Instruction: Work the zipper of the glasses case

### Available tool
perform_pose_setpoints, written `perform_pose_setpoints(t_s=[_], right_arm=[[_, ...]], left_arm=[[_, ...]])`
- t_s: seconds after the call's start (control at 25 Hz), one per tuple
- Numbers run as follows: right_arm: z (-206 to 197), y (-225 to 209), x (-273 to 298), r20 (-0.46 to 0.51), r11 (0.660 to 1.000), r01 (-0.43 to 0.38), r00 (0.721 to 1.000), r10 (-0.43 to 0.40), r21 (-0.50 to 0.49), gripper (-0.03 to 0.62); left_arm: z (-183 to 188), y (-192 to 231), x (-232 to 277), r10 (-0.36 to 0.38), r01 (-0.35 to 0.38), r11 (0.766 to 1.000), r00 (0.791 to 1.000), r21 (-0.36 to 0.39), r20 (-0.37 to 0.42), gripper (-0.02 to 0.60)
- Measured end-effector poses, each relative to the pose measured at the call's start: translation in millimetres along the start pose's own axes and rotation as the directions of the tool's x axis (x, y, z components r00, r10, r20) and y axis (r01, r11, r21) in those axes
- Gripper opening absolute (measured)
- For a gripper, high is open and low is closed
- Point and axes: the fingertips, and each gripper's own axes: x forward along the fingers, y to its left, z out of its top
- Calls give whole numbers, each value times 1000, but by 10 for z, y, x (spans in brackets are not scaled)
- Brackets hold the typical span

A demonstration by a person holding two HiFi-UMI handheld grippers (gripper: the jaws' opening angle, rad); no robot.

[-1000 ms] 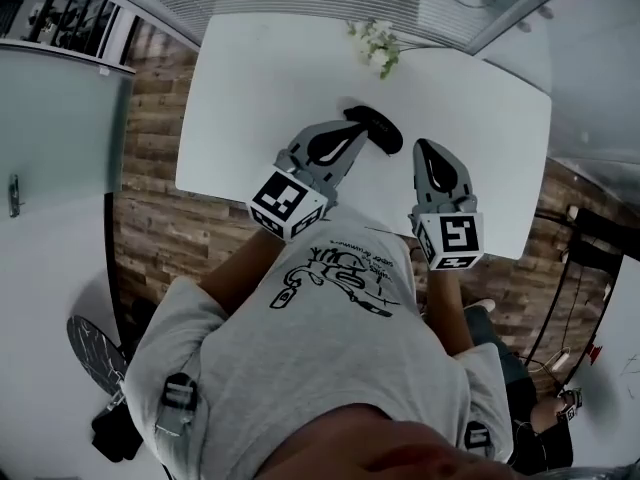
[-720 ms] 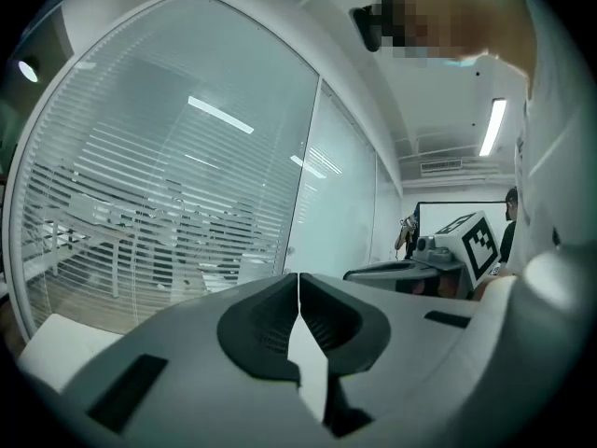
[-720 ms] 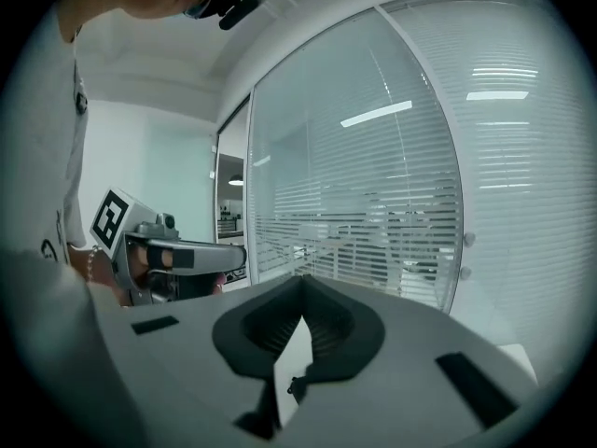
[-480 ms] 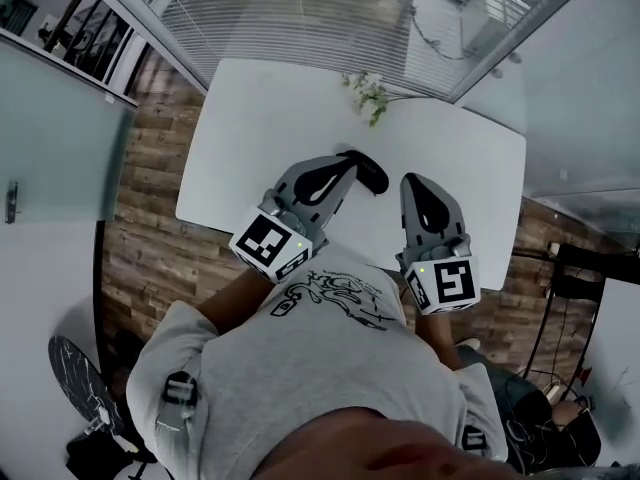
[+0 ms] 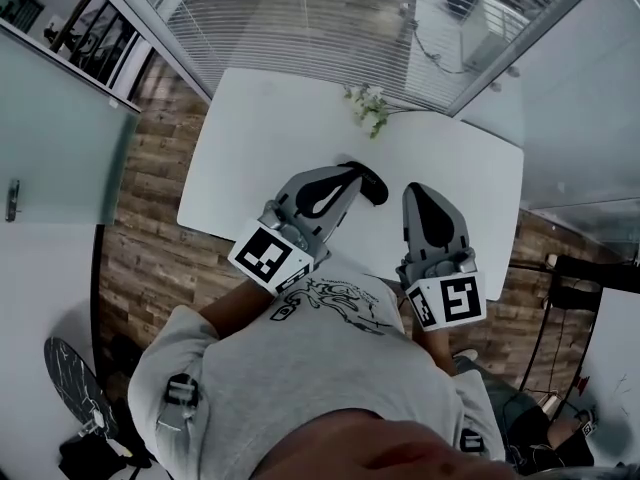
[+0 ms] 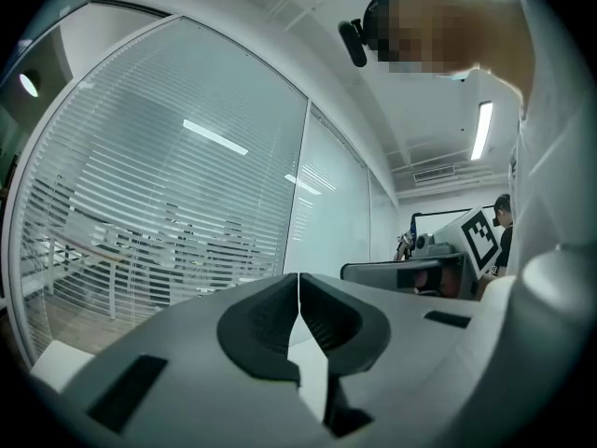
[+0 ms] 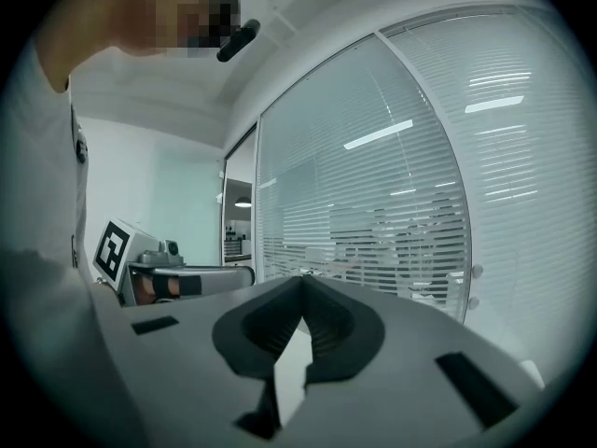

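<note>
The glasses case (image 5: pixel 372 185) is a black, oblong pouch with rounded ends. It lies flat on the white tabletop (image 5: pixel 262 128), a little right of the middle and nearer the person's edge than the far one. In the head view its long axis runs on a slant from upper left to lower right. The lower-right end shows in full, while the upper-left end is covered by the tip of the left gripper (image 5: pixel 351 167). From this height the case is too small and dark to tell whether its zipper is open or closed.
</note>
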Motion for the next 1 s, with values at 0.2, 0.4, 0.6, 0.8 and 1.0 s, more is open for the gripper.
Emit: perform_pose_setpoints(t_s=[0.2, 0.4, 0.6, 0.8, 1.0], right_arm=[[24, -73, -40, 6, 1000, 14, 1000, -14, -12, 5], [26, -141, -77, 8, 999, 28, 1000, -28, -19, 5], [48, -174, -70, 10, 999, 30, 1000, -30, -21, 5], [72, -166, -69, 13, 999, 23, 1000, -23, -26, 5], [34, -169, -64, 7, 1000, 19, 1000, -19, -15, 5]], left_arm=[[-4, -55, 73, -12, 12, 1000, 1000, -1, 0, 21], [-24, -85, 105, -20, 20, 1000, 1000, 3, -8, 21], [-11, -83, 141, -25, 25, 1000, 1000, 6, -8, 21], [-1, -101, 152, -29, 29, 1000, 999, 9, -13, 21], [-47, -105, 160, -26, 26, 1000, 999, -3, -21, 21]])
